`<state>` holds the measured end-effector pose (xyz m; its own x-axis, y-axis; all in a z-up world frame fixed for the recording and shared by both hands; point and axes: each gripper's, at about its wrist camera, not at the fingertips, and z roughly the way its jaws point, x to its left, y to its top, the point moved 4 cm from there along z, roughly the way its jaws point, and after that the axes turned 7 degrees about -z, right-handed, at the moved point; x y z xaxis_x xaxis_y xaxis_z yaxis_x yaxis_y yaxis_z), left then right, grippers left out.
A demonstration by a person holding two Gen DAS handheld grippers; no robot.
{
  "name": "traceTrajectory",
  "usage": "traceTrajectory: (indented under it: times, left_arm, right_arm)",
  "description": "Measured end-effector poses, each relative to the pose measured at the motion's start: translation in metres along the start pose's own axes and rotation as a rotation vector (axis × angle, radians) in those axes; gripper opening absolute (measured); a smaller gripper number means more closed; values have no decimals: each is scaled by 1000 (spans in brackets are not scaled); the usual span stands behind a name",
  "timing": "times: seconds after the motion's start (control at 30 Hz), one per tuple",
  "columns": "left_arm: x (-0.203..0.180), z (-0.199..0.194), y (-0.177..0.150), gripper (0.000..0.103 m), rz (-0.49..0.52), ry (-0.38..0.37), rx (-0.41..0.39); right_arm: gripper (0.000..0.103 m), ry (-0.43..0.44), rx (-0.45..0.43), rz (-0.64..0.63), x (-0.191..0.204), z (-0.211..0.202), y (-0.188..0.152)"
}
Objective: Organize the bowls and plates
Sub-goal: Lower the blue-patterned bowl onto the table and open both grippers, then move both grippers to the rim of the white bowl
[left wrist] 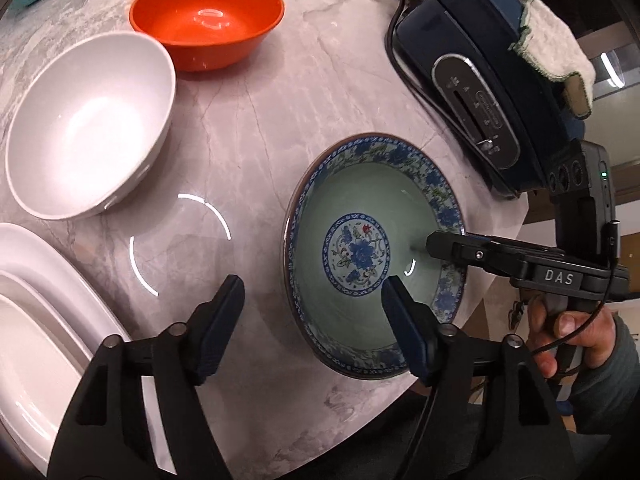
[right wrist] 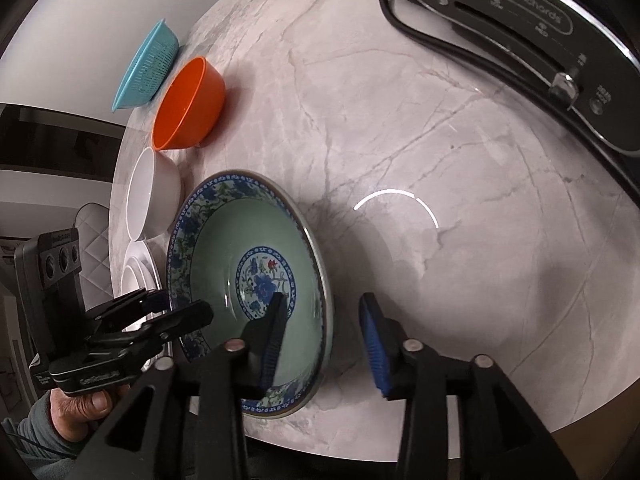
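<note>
A blue-floral bowl [left wrist: 360, 240] with a pale green inside stands on the marble table near its front edge; it also shows in the right wrist view [right wrist: 248, 240]. My left gripper [left wrist: 312, 292] is open, its right finger over the bowl's near rim, its left finger outside. My right gripper [right wrist: 322, 304] is open, straddling the bowl's right rim, one finger inside. The right gripper also shows in the left wrist view [left wrist: 432, 246], reaching over the bowl's right rim. A white bowl [left wrist: 88, 128], an orange bowl [left wrist: 208, 16] and stacked white plates [left wrist: 40, 320] lie to the left.
A dark blue appliance [left wrist: 480, 80] with a cord and a cloth on top stands at the back right. A teal basket [right wrist: 146, 64] sits beyond the orange bowl [right wrist: 188, 108]. The marble table [right wrist: 440, 160] edge runs just below the floral bowl.
</note>
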<state>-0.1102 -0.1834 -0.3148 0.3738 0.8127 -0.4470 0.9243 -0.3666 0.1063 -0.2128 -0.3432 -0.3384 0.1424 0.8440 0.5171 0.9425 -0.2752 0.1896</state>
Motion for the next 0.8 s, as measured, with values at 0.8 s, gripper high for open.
traceTrajectory:
  times: [0.8]
  left_arm:
    - [170, -87, 77, 73, -245, -42, -68]
  right_arm:
    - [50, 142, 40, -128, 151, 36, 118]
